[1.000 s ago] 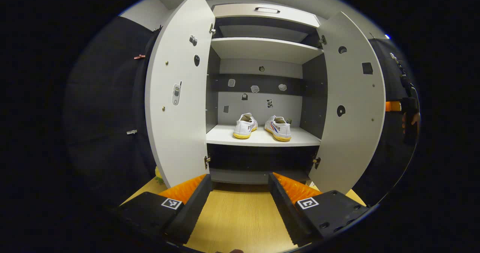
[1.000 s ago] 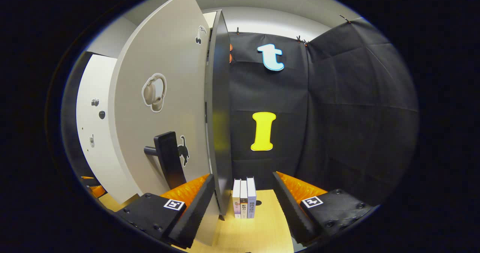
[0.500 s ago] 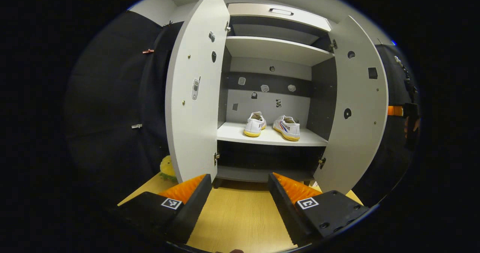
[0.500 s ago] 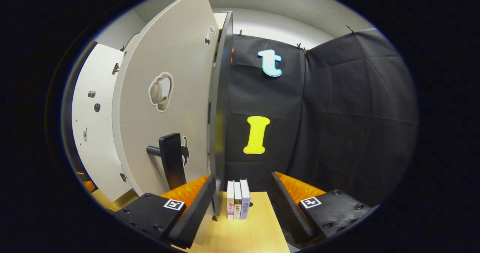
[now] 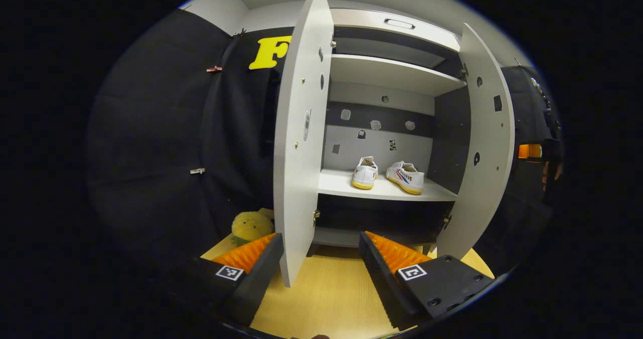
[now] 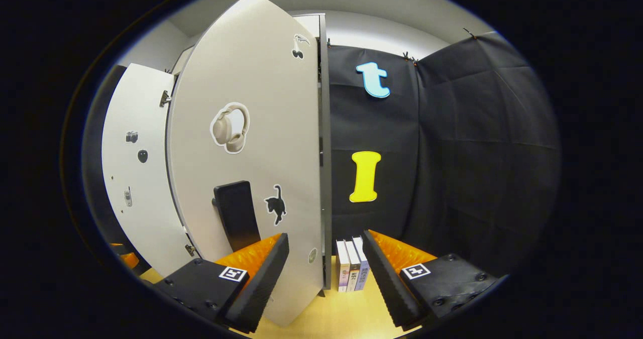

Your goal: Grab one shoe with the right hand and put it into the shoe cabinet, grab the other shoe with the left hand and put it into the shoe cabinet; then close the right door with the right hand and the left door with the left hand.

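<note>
Left gripper view: the left gripper (image 5: 319, 263) stands with its jaws apart, holding nothing, above the wooden tabletop (image 5: 321, 299). The lower edge of the left door (image 5: 300, 143) sits in the gap between the two fingers; contact with either finger cannot be confirmed. The shoe cabinet (image 5: 392, 73) is open. Both shoes rest on its middle shelf (image 5: 382, 191): the left shoe (image 5: 365, 172) and the right shoe (image 5: 406, 177) lie side by side, slightly apart, heels toward the camera. The right door (image 5: 485, 143) stands ajar. Beyond its outer edge a hand (image 5: 551, 171) holds the other gripper at the frame's right margin. A yellow plush toy (image 5: 250, 227) sits on the tabletop to the left of the left door.

Right gripper view: the right gripper (image 6: 325, 268) has its jaws apart and empty. The right door's outer face (image 6: 251, 168) lies directly ahead, close to the left finger; its lower corner falls between the fingers. A dark handle (image 6: 236, 213) projects from the door just above the left finger. Three books (image 6: 351, 271) stand upright on the tabletop beside the cabinet's side panel.
</note>
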The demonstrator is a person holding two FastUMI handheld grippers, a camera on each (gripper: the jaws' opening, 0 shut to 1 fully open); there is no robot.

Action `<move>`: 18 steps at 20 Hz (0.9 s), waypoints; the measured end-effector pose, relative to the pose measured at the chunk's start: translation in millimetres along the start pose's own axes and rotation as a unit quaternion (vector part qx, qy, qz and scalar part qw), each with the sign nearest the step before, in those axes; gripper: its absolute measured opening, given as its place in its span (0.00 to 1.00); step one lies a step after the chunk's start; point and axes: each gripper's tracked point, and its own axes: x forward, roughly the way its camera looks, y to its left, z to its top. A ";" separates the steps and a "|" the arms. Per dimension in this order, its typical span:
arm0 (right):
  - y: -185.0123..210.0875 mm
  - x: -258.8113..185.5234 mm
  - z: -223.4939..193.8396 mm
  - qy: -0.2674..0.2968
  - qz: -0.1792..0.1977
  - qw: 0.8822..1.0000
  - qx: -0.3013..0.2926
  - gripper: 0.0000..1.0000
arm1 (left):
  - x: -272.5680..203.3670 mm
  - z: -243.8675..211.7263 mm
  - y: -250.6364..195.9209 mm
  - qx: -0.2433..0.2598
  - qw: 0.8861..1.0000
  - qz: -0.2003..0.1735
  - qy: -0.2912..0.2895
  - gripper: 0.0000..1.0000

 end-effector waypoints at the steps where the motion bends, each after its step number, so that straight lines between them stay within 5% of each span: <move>1: 7.5 1.6 -1.0 0.000 0.001 1.000 -0.001 0.96 | -1.3 -1.0 6.6 -0.003 1.000 0.003 0.001 0.95; 9: 80.3 4.6 -28.3 0.017 0.037 0.999 -0.022 0.97 | -4.8 -5.1 55.5 -0.015 1.000 0.015 0.004 0.95; 18: 122.8 -35.0 -80.5 0.037 0.018 0.999 0.014 0.98 | 6.2 -1.9 128.2 -0.028 1.000 0.006 0.005 0.95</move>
